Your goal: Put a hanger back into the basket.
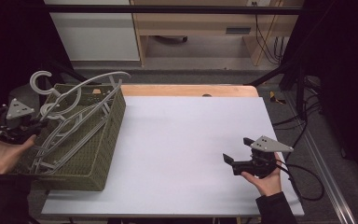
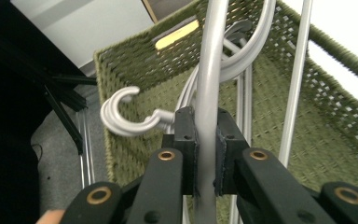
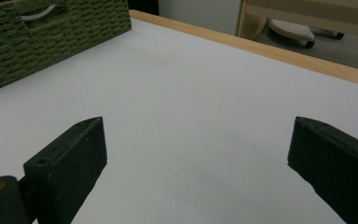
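- While our left hand-held gripper (image 2: 205,154) pinches one grey hanger (image 2: 210,93), it sits over the green basket (image 1: 107,135).
- Our right hand-held gripper (image 1: 237,151) waits wide open over the counter (image 1: 182,140).
- We think more hangers need lifting out.

Lab-like recording booth: black frame rails (image 1: 177,9), trailing cables (image 1: 303,126), white-topped table (image 1: 191,140).

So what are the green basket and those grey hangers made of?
The basket looks woven from olive-green cord or paper rope: crisscross strands with small gaps, matte. The hangers look like moulded grey plastic: smooth, slightly glossy, rounded bars and hooks. They could be coated metal; the look alone does not settle it.
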`<state>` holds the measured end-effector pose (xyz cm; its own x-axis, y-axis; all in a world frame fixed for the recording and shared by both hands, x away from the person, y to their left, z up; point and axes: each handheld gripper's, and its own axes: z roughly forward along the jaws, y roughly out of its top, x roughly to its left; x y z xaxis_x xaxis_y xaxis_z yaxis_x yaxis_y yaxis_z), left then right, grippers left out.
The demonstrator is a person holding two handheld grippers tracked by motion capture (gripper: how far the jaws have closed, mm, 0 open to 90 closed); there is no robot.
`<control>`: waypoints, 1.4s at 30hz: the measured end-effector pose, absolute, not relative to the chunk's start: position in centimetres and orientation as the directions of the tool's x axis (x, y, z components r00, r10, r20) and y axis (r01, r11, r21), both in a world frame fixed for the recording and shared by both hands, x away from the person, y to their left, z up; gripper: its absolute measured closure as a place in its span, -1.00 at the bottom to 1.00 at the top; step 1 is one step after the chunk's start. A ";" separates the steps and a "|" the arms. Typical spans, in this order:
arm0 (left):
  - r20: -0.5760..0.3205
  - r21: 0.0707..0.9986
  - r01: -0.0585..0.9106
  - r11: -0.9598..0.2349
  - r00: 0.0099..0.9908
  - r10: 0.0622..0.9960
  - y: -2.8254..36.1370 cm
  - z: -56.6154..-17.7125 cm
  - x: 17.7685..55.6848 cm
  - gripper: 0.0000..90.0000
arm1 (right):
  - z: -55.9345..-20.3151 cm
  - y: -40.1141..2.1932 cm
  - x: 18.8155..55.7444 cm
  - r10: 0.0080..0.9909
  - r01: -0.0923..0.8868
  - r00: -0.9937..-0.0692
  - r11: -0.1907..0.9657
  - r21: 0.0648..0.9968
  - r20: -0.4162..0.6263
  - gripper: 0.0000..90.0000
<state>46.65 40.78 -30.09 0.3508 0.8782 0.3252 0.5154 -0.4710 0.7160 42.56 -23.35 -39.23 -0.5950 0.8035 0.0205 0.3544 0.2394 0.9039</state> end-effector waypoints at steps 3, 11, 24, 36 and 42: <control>0.319 0.710 0.531 -0.462 0.342 0.884 41.7 -30.5 46.7 0.83 | -39.3 -23.3 42.6 0.806 0.358 -0.592 0.238 0.903 0.022 -0.89; 0.324 0.667 0.599 -0.442 0.301 0.897 43.2 -32.0 47.4 0.83 | -39.2 -23.4 42.6 0.803 0.353 -0.596 0.242 0.904 0.017 -0.90; 0.312 0.594 0.680 -0.430 0.297 0.902 43.7 -34.3 48.1 0.83 | -39.4 -23.2 42.6 0.799 0.361 -0.601 0.252 0.898 0.018 -0.89; 0.248 0.532 0.742 -0.408 0.324 0.913 43.0 -37.3 49.2 0.82 | -39.4 -23.1 42.7 0.801 0.364 -0.598 0.251 0.897 0.018 -0.90; 0.212 0.488 0.775 -0.401 0.340 0.916 42.8 -37.7 49.4 0.80 | -39.4 -23.1 42.7 0.801 0.362 -0.599 0.251 0.897 0.018 -0.90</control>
